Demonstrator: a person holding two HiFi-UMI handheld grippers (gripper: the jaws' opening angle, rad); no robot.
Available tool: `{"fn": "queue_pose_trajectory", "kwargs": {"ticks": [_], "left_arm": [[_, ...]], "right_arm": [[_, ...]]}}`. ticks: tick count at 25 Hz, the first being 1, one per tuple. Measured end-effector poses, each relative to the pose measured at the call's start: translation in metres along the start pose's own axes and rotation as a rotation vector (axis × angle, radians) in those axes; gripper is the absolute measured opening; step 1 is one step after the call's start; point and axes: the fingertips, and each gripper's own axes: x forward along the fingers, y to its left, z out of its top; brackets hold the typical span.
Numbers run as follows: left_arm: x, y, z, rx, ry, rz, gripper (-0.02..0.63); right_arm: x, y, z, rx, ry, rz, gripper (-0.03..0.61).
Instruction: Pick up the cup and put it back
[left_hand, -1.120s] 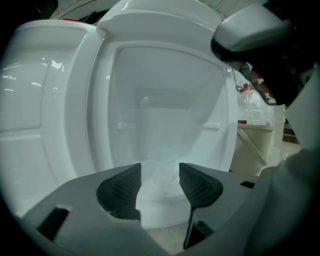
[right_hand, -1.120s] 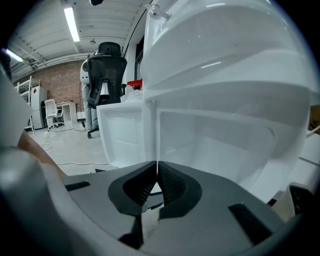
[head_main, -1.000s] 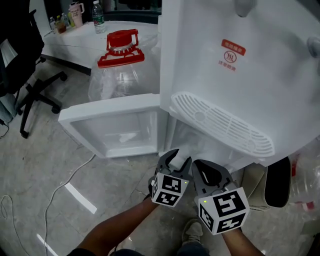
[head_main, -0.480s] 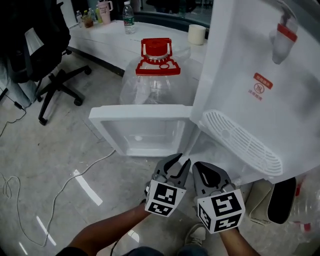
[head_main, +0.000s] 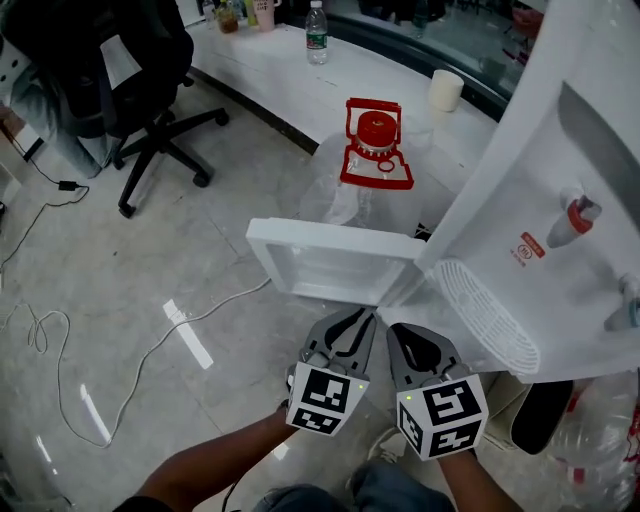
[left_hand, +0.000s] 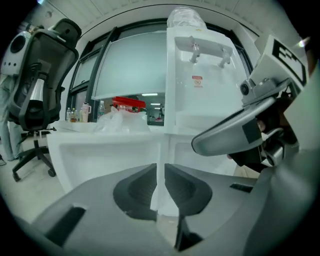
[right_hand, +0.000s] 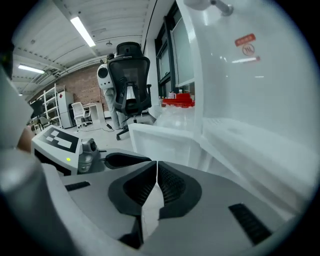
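An office, shown by swivel chair (head_main: 110, 60), white desk (head_main: 300, 75) and water dispenser (head_main: 560, 200).

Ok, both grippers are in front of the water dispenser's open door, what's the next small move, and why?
Probably nudge the left gripper to the free edge of the open door and push it shut. The left gripper's jaws are closing on nothing and the right gripper is shut and empty, so nothing is being carried, and the door hangs wide open from the water dispenser.

Left tool (head_main: 356, 320) closing empty; right tool (head_main: 402, 334) shut.
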Motion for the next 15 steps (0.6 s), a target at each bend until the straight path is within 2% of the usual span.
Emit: {"fn": "queue_pose_trajectory", "kwargs": {"ticks": [6,15], "left_arm": [[-0.07,0.014,0.071,-0.03,0.036,0.053,0.031],[-0.177,0.002,0.191,-0.045,0.048,0.073,0.017]], "right_arm": [[-0.041,0.046,0.055,0.025,0.043,0.039,0.023],[-0.134,0.109,0.155,0.013,0.016,0.071,0.023]]}}
